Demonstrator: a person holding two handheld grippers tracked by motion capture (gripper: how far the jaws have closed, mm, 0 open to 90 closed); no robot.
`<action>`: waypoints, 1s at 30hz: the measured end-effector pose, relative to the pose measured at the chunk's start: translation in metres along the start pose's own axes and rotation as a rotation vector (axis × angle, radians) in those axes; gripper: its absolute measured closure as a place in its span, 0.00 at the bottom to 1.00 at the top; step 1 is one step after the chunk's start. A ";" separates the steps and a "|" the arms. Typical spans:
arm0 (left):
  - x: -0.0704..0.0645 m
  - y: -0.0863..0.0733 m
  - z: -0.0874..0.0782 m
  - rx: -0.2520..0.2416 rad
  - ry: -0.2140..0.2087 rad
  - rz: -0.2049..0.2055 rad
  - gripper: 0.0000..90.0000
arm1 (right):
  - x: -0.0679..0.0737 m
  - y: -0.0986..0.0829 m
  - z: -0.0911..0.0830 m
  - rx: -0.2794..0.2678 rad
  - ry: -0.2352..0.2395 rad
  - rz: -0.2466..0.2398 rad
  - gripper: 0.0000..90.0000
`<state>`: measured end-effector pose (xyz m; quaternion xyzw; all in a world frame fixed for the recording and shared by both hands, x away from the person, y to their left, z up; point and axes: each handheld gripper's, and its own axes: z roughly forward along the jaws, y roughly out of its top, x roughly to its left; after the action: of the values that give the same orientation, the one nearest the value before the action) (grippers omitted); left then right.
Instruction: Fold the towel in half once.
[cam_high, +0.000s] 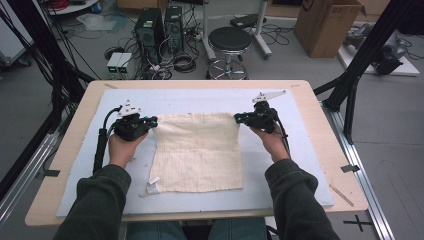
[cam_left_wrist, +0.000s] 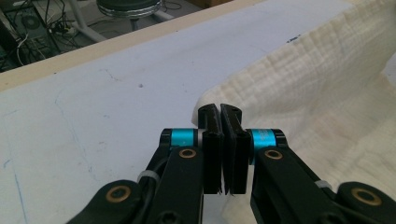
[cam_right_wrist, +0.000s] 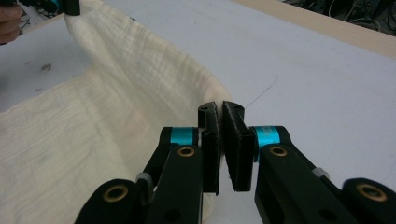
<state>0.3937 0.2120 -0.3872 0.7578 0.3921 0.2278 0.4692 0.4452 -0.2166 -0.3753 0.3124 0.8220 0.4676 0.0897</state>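
A cream cloth (cam_high: 197, 152) lies spread on the pale blue mat (cam_high: 280, 175) in the high view. My left gripper (cam_high: 154, 120) pinches the cloth's far left corner, jaws shut on the fabric (cam_left_wrist: 299, 93). The right gripper (cam_high: 238, 118) holds the far right corner, its jaws closed on the cloth (cam_right_wrist: 107, 116). The far edge sags slightly between the two grippers and is raised off the mat. A small white tag (cam_high: 153, 182) shows at the cloth's near left corner. In the right gripper view the left gripper (cam_right_wrist: 70, 5) appears at the top left, still on its corner.
The mat covers a wooden table (cam_high: 65, 165). Beyond the table stand a black stool (cam_high: 229, 42), computer towers (cam_high: 160, 27), cables and a cardboard box (cam_high: 327, 25). Black frame posts (cam_high: 367, 45) flank the table.
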 end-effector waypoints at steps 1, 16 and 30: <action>0.000 -0.001 -0.001 -0.007 -0.001 -0.008 0.97 | 0.000 0.000 0.000 0.000 0.000 0.000 0.95; -0.004 -0.004 -0.016 -0.038 -0.029 -0.027 0.97 | 0.016 0.001 -0.012 -0.028 0.023 -0.009 0.95; -0.012 -0.007 -0.024 -0.040 -0.073 -0.029 0.97 | 0.025 -0.008 -0.023 -0.031 0.043 -0.015 0.95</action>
<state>0.3669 0.2164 -0.3827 0.7504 0.3809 0.2009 0.5015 0.4118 -0.2207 -0.3656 0.2947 0.8187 0.4862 0.0800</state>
